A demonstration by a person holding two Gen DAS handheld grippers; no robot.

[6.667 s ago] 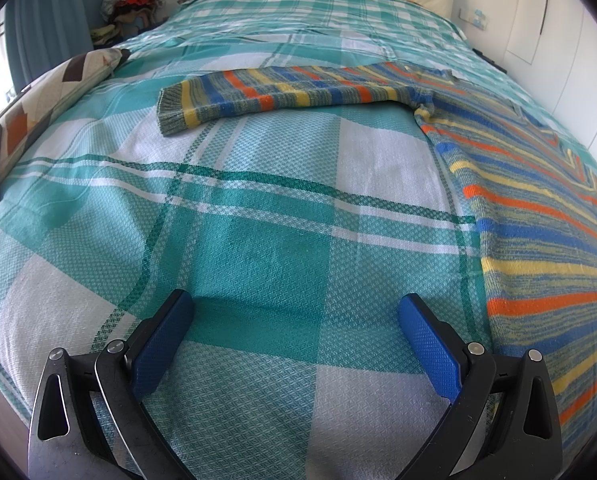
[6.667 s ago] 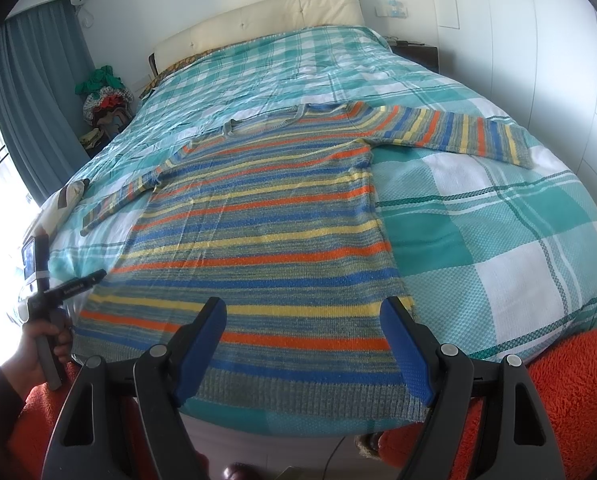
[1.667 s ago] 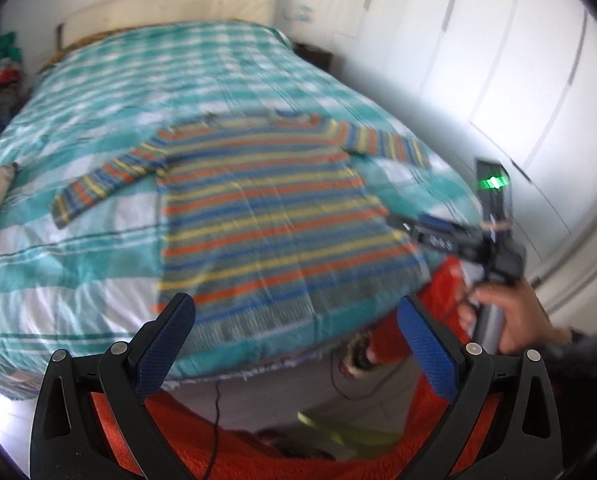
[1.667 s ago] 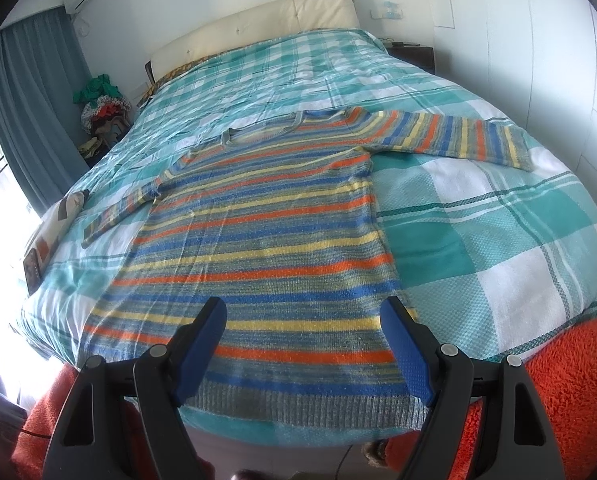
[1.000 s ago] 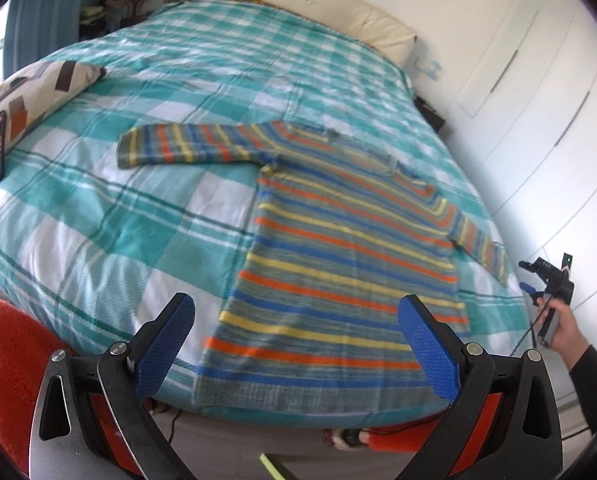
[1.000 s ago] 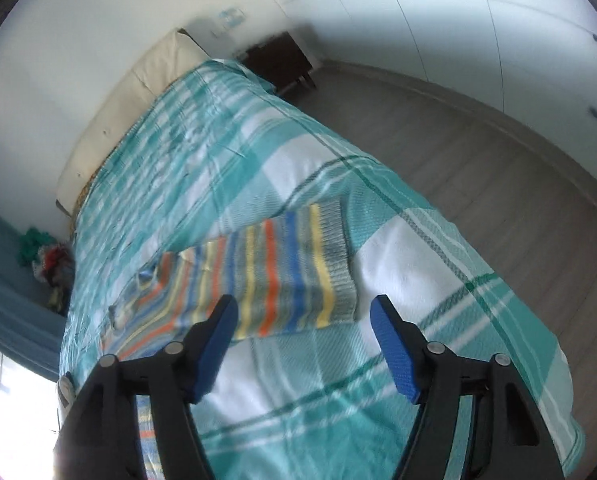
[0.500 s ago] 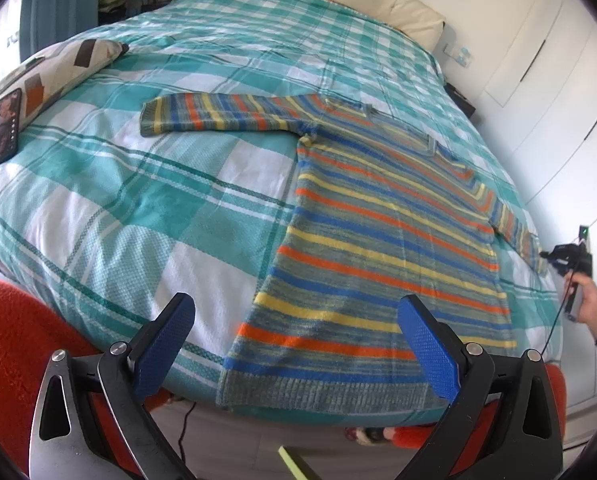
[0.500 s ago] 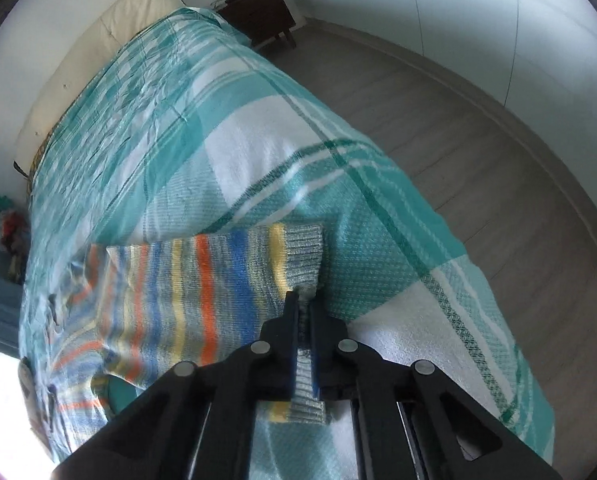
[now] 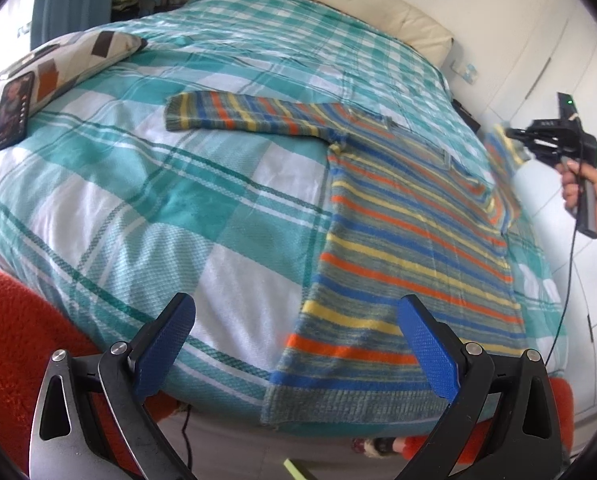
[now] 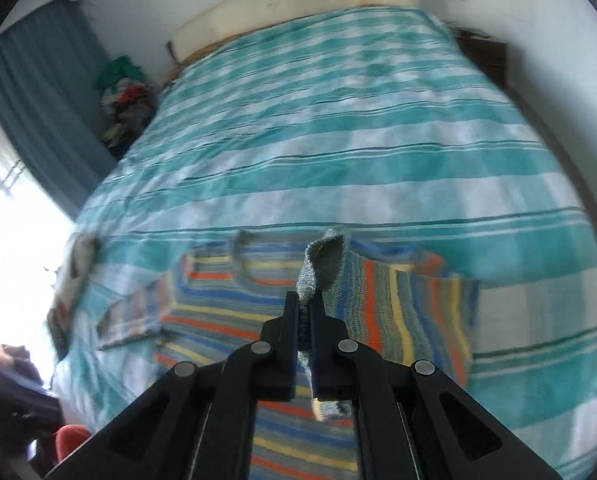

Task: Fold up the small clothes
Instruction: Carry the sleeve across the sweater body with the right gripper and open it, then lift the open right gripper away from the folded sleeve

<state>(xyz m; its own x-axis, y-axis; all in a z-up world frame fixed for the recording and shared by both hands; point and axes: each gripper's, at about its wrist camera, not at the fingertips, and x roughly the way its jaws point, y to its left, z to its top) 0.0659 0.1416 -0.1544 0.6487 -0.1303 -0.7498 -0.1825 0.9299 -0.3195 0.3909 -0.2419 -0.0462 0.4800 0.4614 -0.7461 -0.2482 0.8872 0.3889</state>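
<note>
A striped sweater (image 9: 410, 232) in grey, blue, orange and yellow lies flat on the bed, hem toward me, its left sleeve (image 9: 234, 116) stretched out to the left. My left gripper (image 9: 298, 344) is open and empty above the bed's near edge by the hem. My right gripper (image 10: 307, 304) is shut on the grey cuff (image 10: 322, 264) of the right sleeve (image 10: 402, 308) and holds it lifted over the sweater's body (image 10: 226, 312). It also shows at the far right of the left wrist view (image 9: 514, 136).
The bed has a teal and white plaid cover (image 9: 146, 200). A patterned pillow (image 9: 70, 56) and a phone (image 9: 12, 110) lie at its left edge. An orange rug (image 9: 14, 332) is below. A clothes pile (image 10: 126, 96) sits by the curtain.
My right gripper has lifted the sleeve cuff off the bed and swung it over the sweater's body. My left gripper has drifted left along the bed edge, still open.
</note>
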